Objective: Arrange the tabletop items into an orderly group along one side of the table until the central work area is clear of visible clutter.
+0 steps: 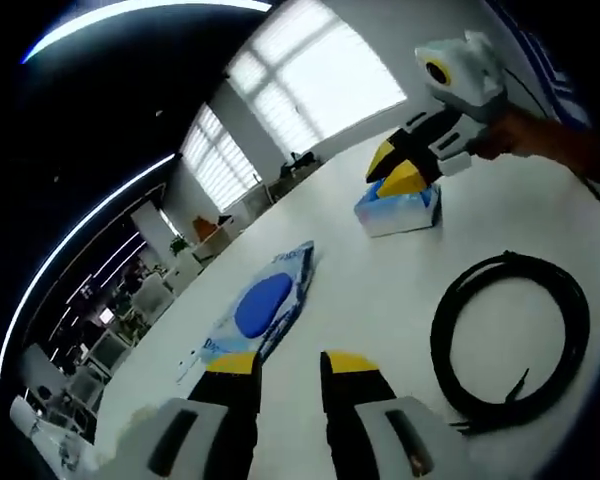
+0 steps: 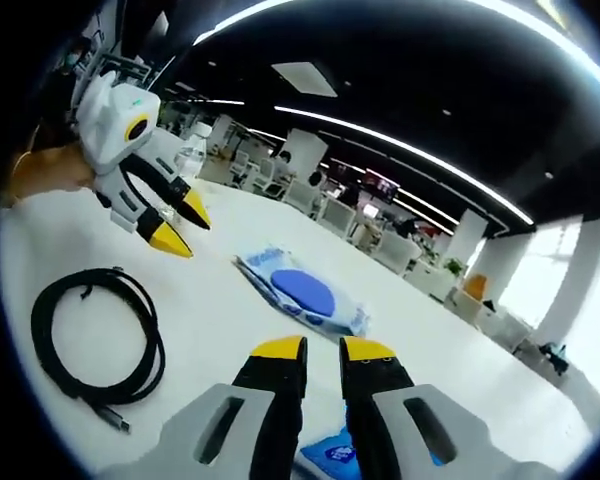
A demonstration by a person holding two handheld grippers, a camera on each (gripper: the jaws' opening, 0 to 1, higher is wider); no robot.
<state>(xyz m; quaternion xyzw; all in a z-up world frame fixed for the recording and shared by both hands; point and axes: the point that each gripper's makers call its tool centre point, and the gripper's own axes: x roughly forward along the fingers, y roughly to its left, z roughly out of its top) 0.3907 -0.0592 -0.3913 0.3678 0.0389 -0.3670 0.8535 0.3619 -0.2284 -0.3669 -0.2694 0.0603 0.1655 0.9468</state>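
Left gripper view, left to right.

1. Blue-and-white plastic packet: flat on the white table, just ahead of the left gripper, whose jaws stand a narrow gap apart, holding nothing. It lies mid-table, so it probably awaits moving.
2. Tissue pack, blue and white: farther off. The right gripper poises at its top, likely to grasp it; in the right gripper view its jaws are slightly parted over the pack, contact unclear.
3. Black cable: loosely coiled, loose end trailing, well apart from the pack.
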